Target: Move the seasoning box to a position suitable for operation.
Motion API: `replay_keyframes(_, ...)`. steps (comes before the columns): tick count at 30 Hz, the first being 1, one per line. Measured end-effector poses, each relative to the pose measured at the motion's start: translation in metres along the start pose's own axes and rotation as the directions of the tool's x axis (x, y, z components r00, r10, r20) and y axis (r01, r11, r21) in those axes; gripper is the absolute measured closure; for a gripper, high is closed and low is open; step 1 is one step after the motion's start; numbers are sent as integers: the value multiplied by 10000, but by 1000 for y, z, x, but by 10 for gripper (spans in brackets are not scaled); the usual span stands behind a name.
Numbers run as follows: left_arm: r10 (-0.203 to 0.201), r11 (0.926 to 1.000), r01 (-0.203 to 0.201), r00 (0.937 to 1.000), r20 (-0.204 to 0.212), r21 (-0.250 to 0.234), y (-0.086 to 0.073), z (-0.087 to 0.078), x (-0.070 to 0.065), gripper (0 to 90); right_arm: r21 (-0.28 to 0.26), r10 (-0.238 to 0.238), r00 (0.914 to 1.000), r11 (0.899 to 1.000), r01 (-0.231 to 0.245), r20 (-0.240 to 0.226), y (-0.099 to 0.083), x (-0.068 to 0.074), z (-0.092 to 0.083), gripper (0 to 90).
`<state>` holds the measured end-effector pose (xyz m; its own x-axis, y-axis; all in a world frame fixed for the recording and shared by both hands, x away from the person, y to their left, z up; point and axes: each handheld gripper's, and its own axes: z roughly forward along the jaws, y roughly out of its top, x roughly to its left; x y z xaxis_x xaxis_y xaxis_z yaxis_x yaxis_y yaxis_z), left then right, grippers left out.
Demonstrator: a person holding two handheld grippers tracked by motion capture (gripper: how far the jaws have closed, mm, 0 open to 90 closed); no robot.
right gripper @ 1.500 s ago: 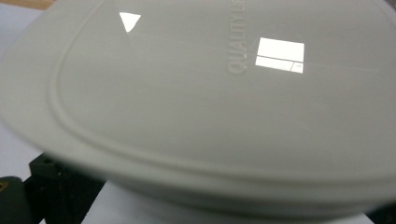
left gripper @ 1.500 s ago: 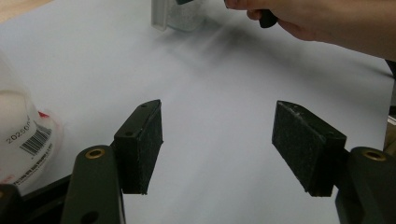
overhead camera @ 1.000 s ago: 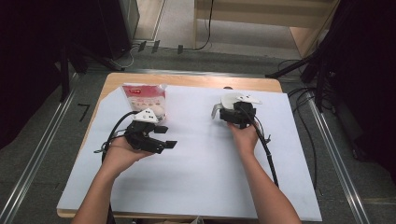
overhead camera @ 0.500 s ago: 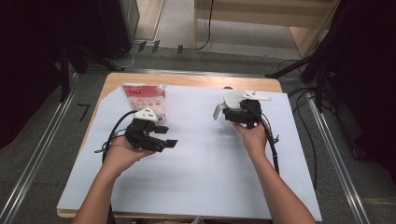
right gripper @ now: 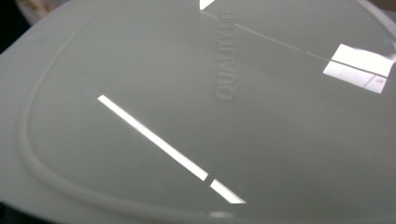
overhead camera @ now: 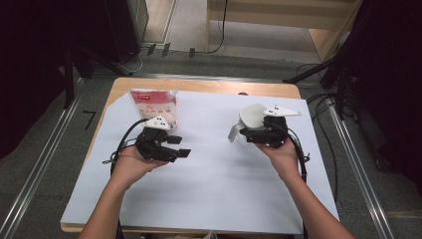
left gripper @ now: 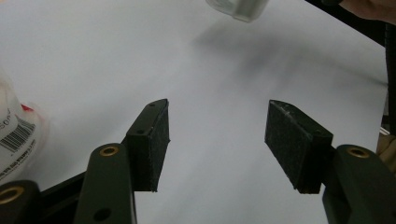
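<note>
Two grippers are at work over the white sheet (overhead camera: 209, 189) that covers the table (overhead camera: 209, 85), and the right gripper (overhead camera: 244, 135) carries the thing that matters: a pale grey plastic container (overhead camera: 247, 124) with a round lid, held up clear of the sheet near the table's right side. In the right gripper view the lid (right gripper: 196, 112) lies close under the camera, smooth and glossy, with raised lettering and bright ceiling reflections across it, so the jaws themselves are covered; judging from the high view, where the container hangs off the front of that gripper and is tilted in the air, the jaws are clamped on its rim or edge. The left gripper (overhead camera: 180, 147) rests low at the left of the sheet, its jaws spread apart with nothing between the pads (left gripper: 152, 140), though they have just been closing a little. Behind it, towards the far left corner, lies a red and white packet (overhead camera: 153, 105), whose barcoded edge (left gripper: 16, 135) shows beside the left jaw. The step in hand looks like carrying the container, perhaps bringing it towards the middle so that both grippers can deal with it. The next move probably calls for steadying the container, setting it level on the sheet or passing it within reach of the left gripper, and keeping the pinch firm, since a glossy lid held by an edge could slip or swing.
</note>
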<state>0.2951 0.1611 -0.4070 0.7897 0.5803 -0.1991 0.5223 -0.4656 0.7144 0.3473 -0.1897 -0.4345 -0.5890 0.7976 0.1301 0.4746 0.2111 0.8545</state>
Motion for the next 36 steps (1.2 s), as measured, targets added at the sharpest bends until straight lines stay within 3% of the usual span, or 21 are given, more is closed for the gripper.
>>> replay_keyframes(1, 16, 10000, -16, 10000, 28, 39, 0, 1, -1, 448, 35, -51, 9997, 10000, 52, -233, -2, 1, -3, 132)
replay_keyframes(3, 113, 9999, -113, 9999, 102, 37, 1, 1, -2, 457, 107, -776, 9950, 9969, 784, -628, -8, 8, -10, 132)
replay_keyframes(7, 196, 9997, -194, 9997, 157, -144, 2, 2, -4, 473, 264, -1228, 9864, 9916, 1264, -1092, -18, 17, -15, 132)
replay_keyframes(13, 194, 9998, -194, 9997, 159, 19, 2, 5, -4, 469, 556, -1033, 9792, 9919, 1145, -1744, -40, 28, -17, 132)
replay_keyframes(17, 187, 9990, -192, 9997, 138, 394, 2, 7, -2, 420, 709, -1008, 9784, 9908, 1151, -1807, -47, 31, -15, 132)
replay_keyframes(20, 46, 9993, -55, 9997, 224, 375, 1, 8, 1, 443, 948, -1195, 9757, 9858, 1387, -1839, -53, 32, -8, 132)
replay_keyframes(30, 131, 9996, -138, 9995, 292, 235, 0, 8, 2, 449, 801, -869, 9769, 9913, 1042, -1951, -63, 33, 12, 131)
replay_keyframes(32, 194, 9993, -204, 9994, 291, 316, 1, 8, 1, 447, 672, -1240, 9733, 9880, 1392, -1930, -65, 34, 12, 130)
replay_keyframes(36, 108, 9999, -114, 9988, 475, 120, 2, 10, -1, 451, 635, -1331, 9732, 9871, 1472, -1875, -68, 35, 11, 127)
